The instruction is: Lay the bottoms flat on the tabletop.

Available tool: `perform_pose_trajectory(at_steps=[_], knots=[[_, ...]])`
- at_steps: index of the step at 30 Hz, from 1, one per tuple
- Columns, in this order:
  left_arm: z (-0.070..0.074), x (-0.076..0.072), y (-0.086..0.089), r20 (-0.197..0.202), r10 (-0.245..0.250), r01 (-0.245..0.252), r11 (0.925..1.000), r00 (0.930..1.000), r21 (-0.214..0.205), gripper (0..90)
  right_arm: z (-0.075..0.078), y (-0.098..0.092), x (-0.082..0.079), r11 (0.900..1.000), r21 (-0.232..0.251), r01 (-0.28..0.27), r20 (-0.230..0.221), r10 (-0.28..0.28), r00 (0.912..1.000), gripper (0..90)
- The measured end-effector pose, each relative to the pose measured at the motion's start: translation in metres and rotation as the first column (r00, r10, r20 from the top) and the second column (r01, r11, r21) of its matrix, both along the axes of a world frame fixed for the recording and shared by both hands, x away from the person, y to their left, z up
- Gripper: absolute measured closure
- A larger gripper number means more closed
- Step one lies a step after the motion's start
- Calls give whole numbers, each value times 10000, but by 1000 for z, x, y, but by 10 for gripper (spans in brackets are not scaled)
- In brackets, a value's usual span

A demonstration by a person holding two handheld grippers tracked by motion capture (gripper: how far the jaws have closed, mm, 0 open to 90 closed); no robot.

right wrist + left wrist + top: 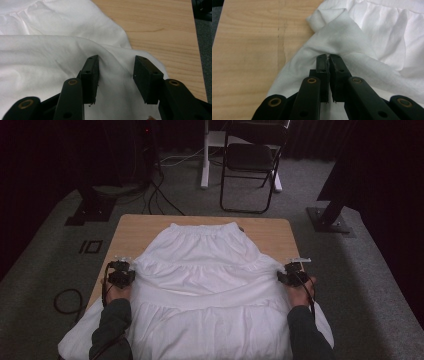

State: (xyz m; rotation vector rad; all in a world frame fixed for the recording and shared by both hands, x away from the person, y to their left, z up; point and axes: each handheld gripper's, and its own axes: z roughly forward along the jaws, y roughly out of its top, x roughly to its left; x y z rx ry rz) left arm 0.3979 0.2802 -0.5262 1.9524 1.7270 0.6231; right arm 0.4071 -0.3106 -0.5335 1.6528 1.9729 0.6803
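Fingers point(322, 66) of the left gripper point(329, 58) are pinching the white skirt's point(200, 270) left edge to spread it; the right gripper point(116, 72) is gaping half-open over the right edge, gripping nothing.

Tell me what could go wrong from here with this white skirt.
The left gripper is shut on the skirt's edge, but the right gripper stands open over the cloth with no grip, so a lift now would likely drag the skirt askew. The hem hangs over the table's near edge and could slide off.
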Motion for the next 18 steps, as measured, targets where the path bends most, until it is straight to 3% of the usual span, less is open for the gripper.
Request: perform_pose_trajectory(at_steps=[6,18], knots=[[0,11,-3,-19,-29,29,10000,10000,1,863,1,1,11,9997,-189,134,-101,-136,9999,572],[-1,39,-8,143,-136,138,9998,9998,-144,850,0,-3,30,9979,-52,639,67,-639,9979,580]])
